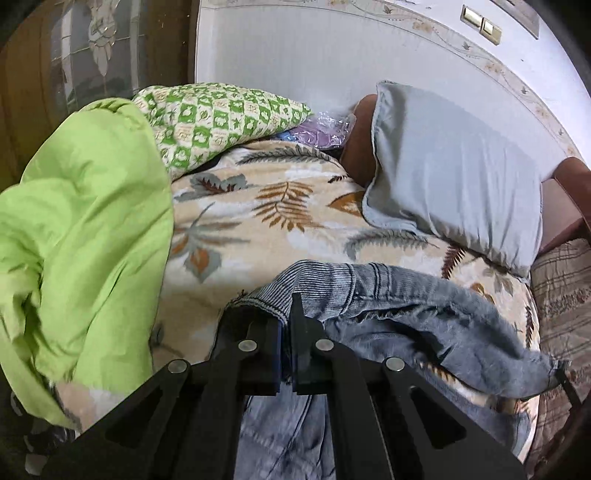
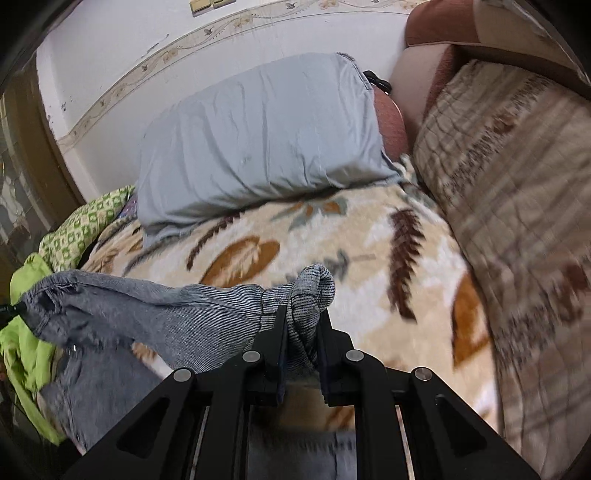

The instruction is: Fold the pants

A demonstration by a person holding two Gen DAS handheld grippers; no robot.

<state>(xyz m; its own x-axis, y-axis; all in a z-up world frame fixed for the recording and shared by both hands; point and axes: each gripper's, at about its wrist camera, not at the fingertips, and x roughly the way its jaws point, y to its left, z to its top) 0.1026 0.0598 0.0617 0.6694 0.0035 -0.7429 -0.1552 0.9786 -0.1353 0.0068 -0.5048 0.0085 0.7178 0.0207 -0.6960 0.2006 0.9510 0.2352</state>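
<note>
The pants are faded blue-grey jeans, lifted off a leaf-patterned blanket on a bed. My left gripper is shut on one end of the ribbed waistband, and the denim stretches away to the right and hangs below the fingers. In the right wrist view my right gripper is shut on a bunched knot of the same waistband. The jeans run from it to the left, and the tip of the other gripper shows at the far left edge. The legs hang down out of sight under both grippers.
A grey pillow leans on the white wall behind the blanket. A bright green cover and a green checked quilt are piled at the left. A brown plaid quilt lies at the right, beside a padded headboard.
</note>
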